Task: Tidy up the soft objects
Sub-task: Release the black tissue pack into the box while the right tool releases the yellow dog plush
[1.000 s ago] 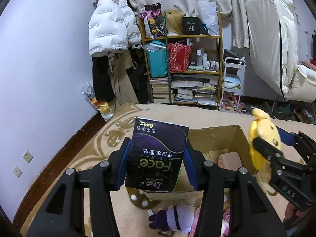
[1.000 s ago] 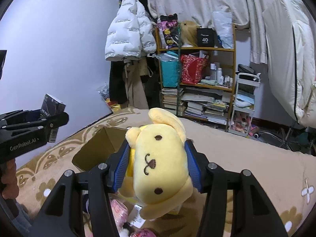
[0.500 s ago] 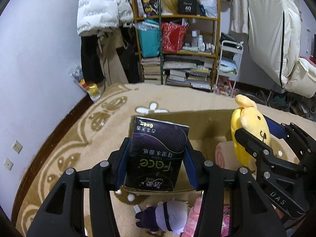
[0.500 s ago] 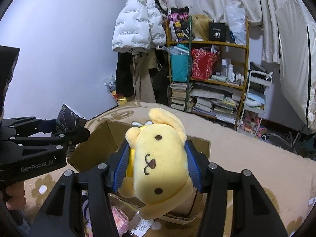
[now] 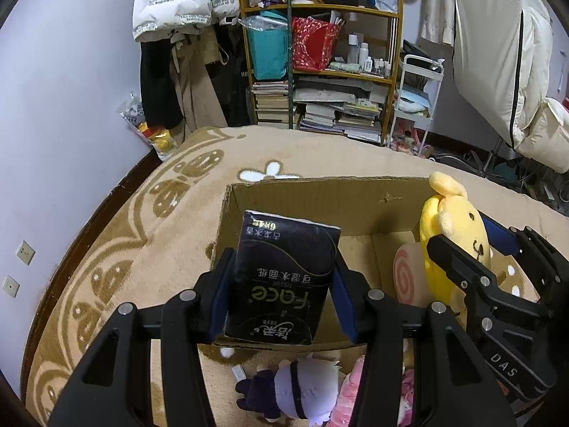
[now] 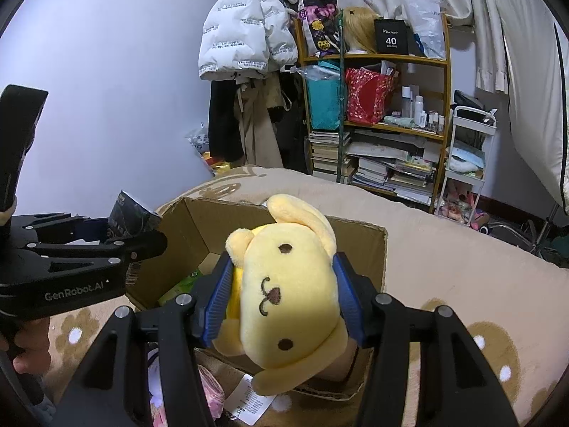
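My left gripper (image 5: 281, 295) is shut on a black tissue pack (image 5: 282, 281) and holds it over the near left part of an open cardboard box (image 5: 320, 195). My right gripper (image 6: 282, 295) is shut on a yellow dog plush (image 6: 288, 291) and holds it over the box (image 6: 199, 220). The plush also shows in the left wrist view (image 5: 451, 242) above the box's right side. A pink swirl cushion (image 5: 407, 274) lies inside the box. The left gripper with the pack shows in the right wrist view (image 6: 142, 235).
The box stands on a beige patterned rug (image 5: 142, 235). A purple-and-white plush (image 5: 295, 391) and pink soft things (image 5: 348, 398) lie on the rug in front of the box. A green pack (image 6: 181, 284) lies in the box. A bookshelf (image 5: 327, 71) stands at the far wall.
Both grippers have moved forward and tilted down over the box, each still holding its object. More of the box's inside shows now.
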Action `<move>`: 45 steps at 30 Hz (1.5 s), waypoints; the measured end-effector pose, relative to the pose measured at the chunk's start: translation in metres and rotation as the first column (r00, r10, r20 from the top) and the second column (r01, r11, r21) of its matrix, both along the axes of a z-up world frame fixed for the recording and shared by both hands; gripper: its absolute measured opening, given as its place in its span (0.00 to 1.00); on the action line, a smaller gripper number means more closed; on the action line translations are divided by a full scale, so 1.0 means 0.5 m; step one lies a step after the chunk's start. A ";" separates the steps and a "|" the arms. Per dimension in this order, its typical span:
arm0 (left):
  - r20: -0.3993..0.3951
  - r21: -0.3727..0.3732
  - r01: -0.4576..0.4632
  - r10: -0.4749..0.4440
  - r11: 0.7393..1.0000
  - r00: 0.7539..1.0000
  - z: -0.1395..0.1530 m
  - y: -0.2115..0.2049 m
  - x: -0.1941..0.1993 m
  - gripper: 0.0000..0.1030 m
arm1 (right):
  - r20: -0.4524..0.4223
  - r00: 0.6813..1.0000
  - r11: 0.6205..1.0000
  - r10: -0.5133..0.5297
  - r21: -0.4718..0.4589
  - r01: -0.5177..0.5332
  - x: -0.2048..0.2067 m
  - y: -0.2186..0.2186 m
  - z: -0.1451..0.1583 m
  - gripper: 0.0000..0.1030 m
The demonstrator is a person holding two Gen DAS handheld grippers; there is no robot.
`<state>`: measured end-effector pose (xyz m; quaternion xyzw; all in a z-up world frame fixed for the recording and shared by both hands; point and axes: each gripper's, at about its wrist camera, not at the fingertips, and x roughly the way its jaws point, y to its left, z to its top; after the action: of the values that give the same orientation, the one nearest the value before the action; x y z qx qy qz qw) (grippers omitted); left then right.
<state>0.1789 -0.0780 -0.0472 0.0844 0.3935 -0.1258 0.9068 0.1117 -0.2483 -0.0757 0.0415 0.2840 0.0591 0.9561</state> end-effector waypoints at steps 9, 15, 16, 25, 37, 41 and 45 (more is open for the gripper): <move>-0.033 0.023 0.004 -0.003 1.000 0.999 -0.017 -0.006 0.007 0.48 | -0.016 1.000 1.000 0.014 0.008 -0.013 0.003 0.001 -0.004 0.61; -0.037 0.031 -0.007 0.008 1.000 0.999 -0.018 -0.004 0.008 0.52 | -0.025 1.000 1.000 0.017 0.020 -0.016 0.005 -0.003 -0.005 0.61; -0.033 0.034 -0.010 0.011 0.999 0.999 -0.017 -0.004 0.007 0.54 | -0.025 1.000 1.000 0.017 0.020 -0.016 0.004 -0.003 -0.005 0.61; -0.038 0.037 -0.027 0.029 0.999 0.999 -0.003 0.018 -0.005 0.67 | -0.013 1.000 1.000 0.021 0.023 -0.020 -0.002 0.004 0.000 0.71; -0.038 0.023 -0.028 0.028 0.999 0.999 0.041 0.052 -0.054 0.83 | -0.006 0.999 0.999 0.034 0.000 -0.034 -0.063 0.027 0.028 0.96; -0.030 0.019 -0.034 0.035 0.999 0.999 0.057 0.071 -0.081 0.91 | -0.012 1.000 1.000 0.029 0.005 -0.029 -0.096 0.029 0.038 0.96; -0.042 0.033 -0.040 0.041 0.999 0.998 0.067 0.086 -0.108 0.94 | -0.022 1.000 1.000 0.022 0.012 -0.021 -0.128 0.032 0.045 0.98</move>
<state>0.1246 -0.0352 -0.0136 0.0884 0.4165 -0.1029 0.8990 0.0479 -0.2323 -0.0533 0.0448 0.2948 0.0706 0.9519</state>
